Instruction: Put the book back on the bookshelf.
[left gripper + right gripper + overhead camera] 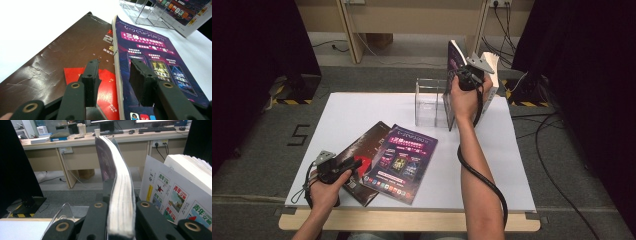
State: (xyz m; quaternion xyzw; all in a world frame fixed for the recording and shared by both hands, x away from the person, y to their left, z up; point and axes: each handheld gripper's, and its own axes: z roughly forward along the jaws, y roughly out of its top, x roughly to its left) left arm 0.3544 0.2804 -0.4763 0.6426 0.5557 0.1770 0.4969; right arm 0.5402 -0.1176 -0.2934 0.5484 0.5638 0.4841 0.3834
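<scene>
At far right of the table (362, 107), the right gripper (470, 76) pinches a purple book (454, 65) upright, just beside a clear rack (430, 102). Its own view adds the page edges (120, 202) clamped between both jaws, and a white-paged book (175, 197) leaning to the right, its cover printed with 青年文摘. Near left, the left gripper (343, 168) rests with jaws spread over a brown book (57, 65) and a magazine (155, 60); its view shows the magazine's edge overlapping the brown cover and a banner reading 三体. Bare table lies between the rack and the magazine, and along the right edge.
</scene>
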